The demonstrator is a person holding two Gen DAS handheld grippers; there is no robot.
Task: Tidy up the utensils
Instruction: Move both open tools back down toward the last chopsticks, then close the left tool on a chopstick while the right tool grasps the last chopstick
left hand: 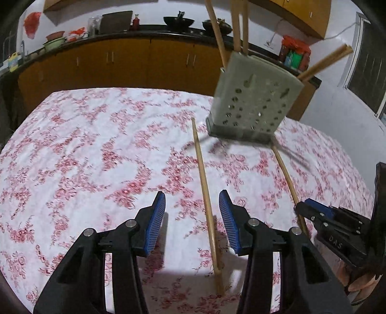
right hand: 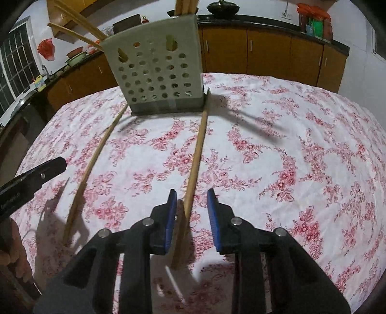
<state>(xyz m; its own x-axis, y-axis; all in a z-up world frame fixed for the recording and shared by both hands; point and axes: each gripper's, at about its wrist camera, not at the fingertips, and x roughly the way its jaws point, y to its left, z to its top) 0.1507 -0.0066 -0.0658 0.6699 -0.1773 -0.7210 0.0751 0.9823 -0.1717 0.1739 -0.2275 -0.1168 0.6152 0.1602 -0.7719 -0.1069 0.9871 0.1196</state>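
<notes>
With each chopstick lying loose between parted pads, left gripper (left hand: 192, 218) and right gripper (right hand: 191, 218) holding nothing, we risk rolling them off-line on the table (left hand: 72, 145) if we close unevenly.

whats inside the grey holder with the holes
Wooden chopsticks stand in the perforated holder, their tops sticking out above its rim, some leaning sideways. Bits of wood show through the upper holes. How many are inside, and the holder's bottom, is hidden by its wall.
</notes>
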